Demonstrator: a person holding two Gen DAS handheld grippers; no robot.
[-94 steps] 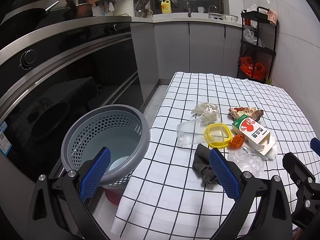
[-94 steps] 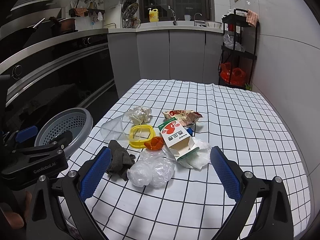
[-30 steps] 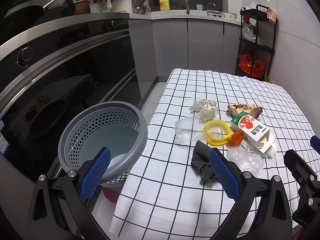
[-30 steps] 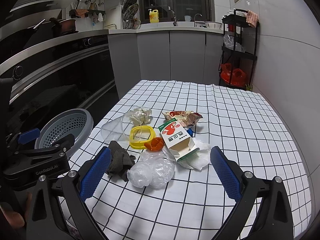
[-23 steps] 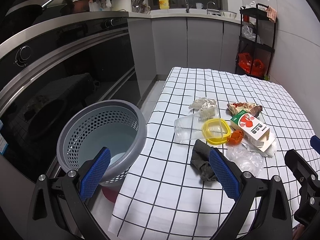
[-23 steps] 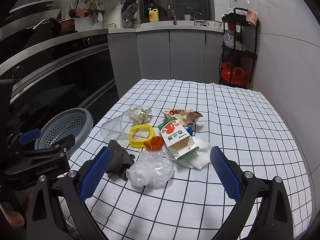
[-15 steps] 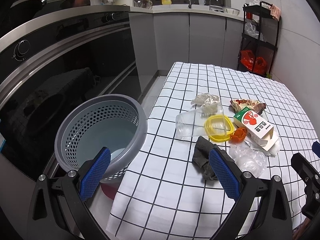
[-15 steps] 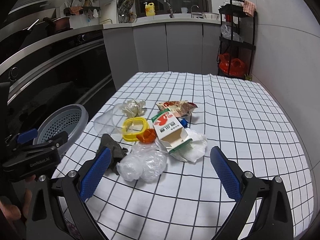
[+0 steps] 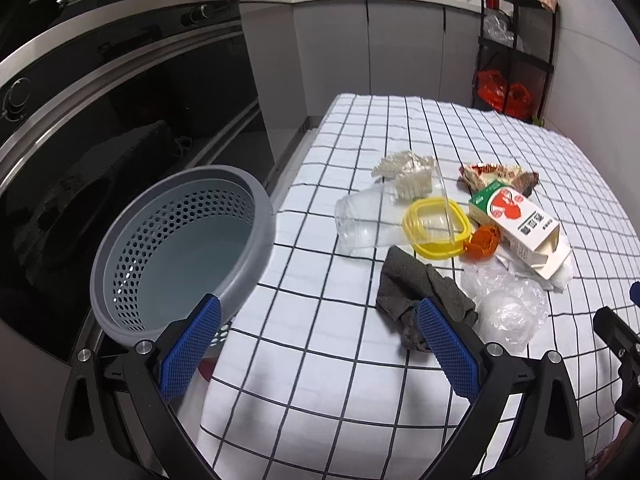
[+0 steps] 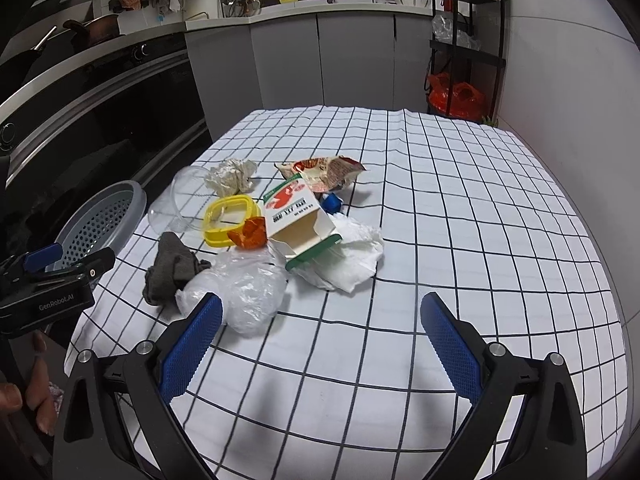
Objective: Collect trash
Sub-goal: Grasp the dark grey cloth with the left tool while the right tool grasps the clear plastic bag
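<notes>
Both grippers empty w/ jaws spread wide: left gripper (image 9: 316, 336) hangs over the table edge beside the gray perforated basket (image 9: 176, 248), right gripper (image 10: 320, 336) hovers near the trash pile mid-tablecloth (image 10: 460, 200). Best bet imo: start w/ the nearest bits, the crumpled clear plastic bag (image 10: 244, 284) or the dark rag (image 10: 172, 268), pinch a bunched fold rather than a flat sheet, then carry it left to the basket without dragging the open milk carton (image 10: 298, 220) along. Readable text: "GenRobot.AI" on the left gripper body; carton has red logo & Chinese characters, too small to read.

left gripper (image 9: 316, 344): crept closer to the grey rag (image 9: 420, 296) | right gripper (image 10: 320, 340): tipped down toward the trash pile
</notes>
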